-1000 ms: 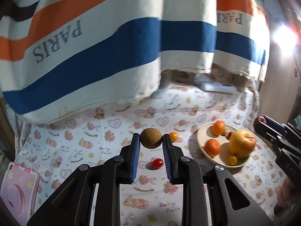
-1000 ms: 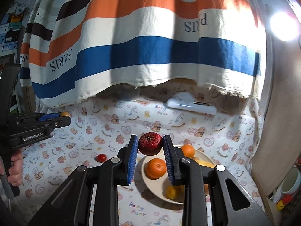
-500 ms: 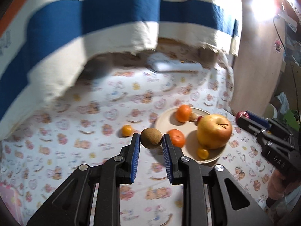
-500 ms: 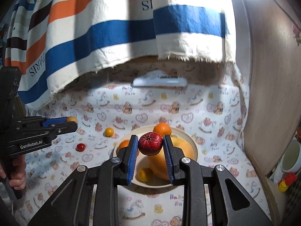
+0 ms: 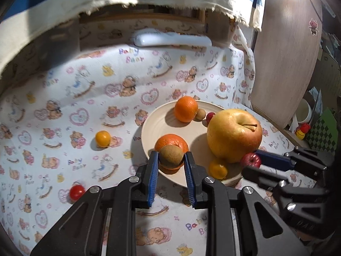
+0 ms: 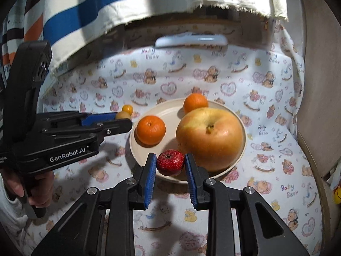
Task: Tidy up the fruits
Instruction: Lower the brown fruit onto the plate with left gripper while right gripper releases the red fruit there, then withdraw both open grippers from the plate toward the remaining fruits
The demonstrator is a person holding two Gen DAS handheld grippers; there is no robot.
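A cream plate [image 5: 157, 125] [image 6: 168, 111] on the printed cloth holds a big yellow-red apple [image 5: 234, 134] [image 6: 211, 136], two oranges [image 5: 185, 108] [image 6: 150, 129] and small fruits. My left gripper [image 5: 171, 160] is shut on a small brown round fruit [image 5: 171, 156], which hangs over the plate's near-left rim in front of an orange [image 5: 170, 141]. My right gripper [image 6: 170, 163] is shut on a small dark red fruit [image 6: 170, 162] above the plate's near rim, beside the apple. On the cloth left of the plate lie a yellow cherry tomato [image 5: 103, 138] and a red cherry tomato [image 5: 77, 192].
A striped towel [image 6: 106, 6] hangs over the back of the table. A white flat device [image 5: 172, 39] lies at the back edge. A wooden panel [image 5: 283, 59] stands at the right. A person's hand [image 6: 36, 188] grips the left gripper's handle.
Both grippers have come down and forward to the plate, each still carrying its fruit. The left one swung right from the cloth to the plate's near-left rim.
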